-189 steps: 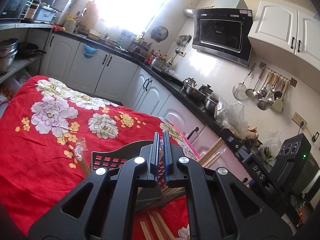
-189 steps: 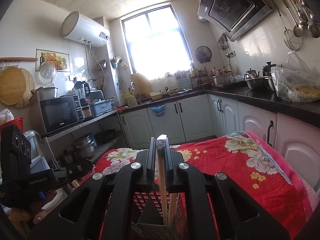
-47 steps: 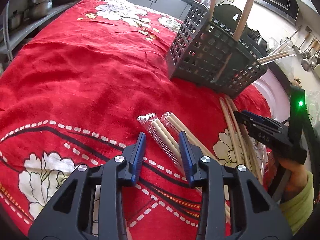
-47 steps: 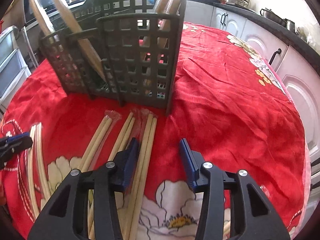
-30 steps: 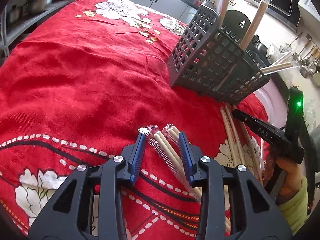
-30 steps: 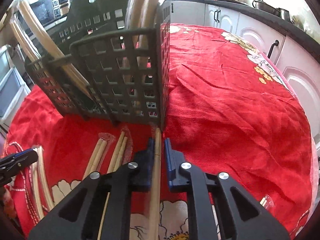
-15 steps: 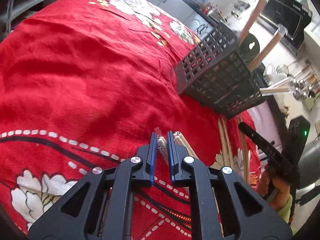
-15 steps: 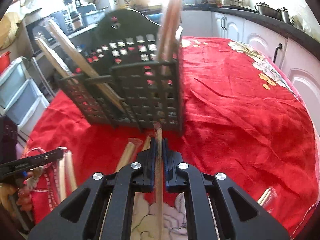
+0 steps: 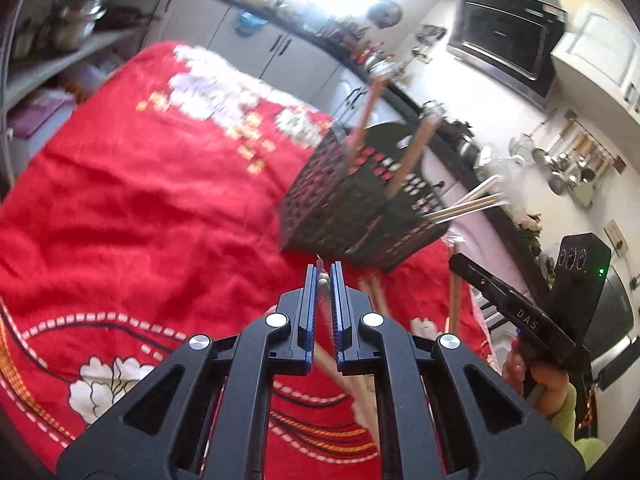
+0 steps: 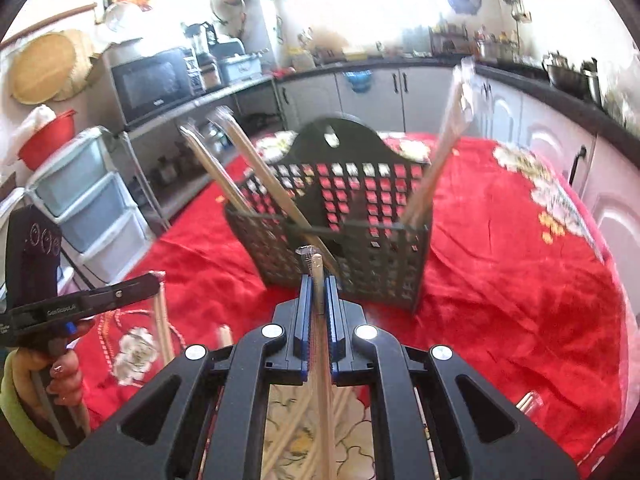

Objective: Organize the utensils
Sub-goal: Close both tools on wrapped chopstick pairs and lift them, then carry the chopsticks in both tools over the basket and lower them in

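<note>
A dark grid utensil basket [image 9: 352,204] [image 10: 360,240] stands on the red flowered tablecloth [image 9: 140,200] with several wrapped chopstick pairs leaning in it. My left gripper [image 9: 322,276] is shut on a wrapped chopstick pair [image 9: 322,280], lifted above the cloth just in front of the basket. My right gripper [image 10: 317,280] is shut on another wrapped chopstick pair [image 10: 316,266], held up before the basket's near wall. Loose chopsticks [image 9: 374,288] [image 10: 162,320] lie on the cloth. Each view shows the other gripper at its edge, held by a hand.
White cabinets under a dark countertop [image 9: 288,48] run behind the table. A microwave [image 10: 152,84] and plastic drawers [image 10: 88,200] stand at the left of the right wrist view. An oven [image 9: 504,40] and hanging ladles [image 9: 568,160] are on the far wall.
The left jaws closed on a wrapped chopstick pair and lifted it off the cloth. The right gripper, shut on its pair, rose too; the basket now sits lower in both views.
</note>
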`<state>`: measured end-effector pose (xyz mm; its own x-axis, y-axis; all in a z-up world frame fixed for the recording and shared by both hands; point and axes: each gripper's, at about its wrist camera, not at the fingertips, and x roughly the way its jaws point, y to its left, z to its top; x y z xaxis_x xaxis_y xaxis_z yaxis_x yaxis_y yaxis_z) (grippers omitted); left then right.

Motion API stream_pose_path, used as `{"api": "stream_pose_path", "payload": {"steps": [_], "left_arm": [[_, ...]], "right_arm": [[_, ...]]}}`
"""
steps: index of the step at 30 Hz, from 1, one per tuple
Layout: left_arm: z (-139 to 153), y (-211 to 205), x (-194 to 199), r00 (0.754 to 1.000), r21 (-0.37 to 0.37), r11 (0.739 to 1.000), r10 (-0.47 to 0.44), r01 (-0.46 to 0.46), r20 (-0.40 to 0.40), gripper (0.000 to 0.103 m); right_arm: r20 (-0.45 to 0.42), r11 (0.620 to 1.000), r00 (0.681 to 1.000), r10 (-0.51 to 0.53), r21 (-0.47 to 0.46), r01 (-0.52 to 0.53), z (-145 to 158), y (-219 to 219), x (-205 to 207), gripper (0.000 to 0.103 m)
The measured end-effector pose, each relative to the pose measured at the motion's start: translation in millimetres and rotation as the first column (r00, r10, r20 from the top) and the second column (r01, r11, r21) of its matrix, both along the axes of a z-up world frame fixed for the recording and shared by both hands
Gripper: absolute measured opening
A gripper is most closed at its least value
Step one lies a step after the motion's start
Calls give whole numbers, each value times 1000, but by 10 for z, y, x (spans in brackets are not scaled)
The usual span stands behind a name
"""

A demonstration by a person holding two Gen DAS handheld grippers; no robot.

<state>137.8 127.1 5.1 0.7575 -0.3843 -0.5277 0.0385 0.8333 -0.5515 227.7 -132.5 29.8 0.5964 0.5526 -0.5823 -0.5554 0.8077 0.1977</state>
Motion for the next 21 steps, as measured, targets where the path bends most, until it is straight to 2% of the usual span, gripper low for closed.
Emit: {"api": "stream_pose_path", "payload": {"steps": [12,21], "left_arm": [[732,-342,-26,981,76,994,-88,76,171,3],[1055,-515,9,964,114,988,-125,101,236,3]], "right_arm": [[162,989,987,-10,145,-14,503,-256,-299,7],[270,981,960,-69,192,17,774,-433,-415,6]]}}
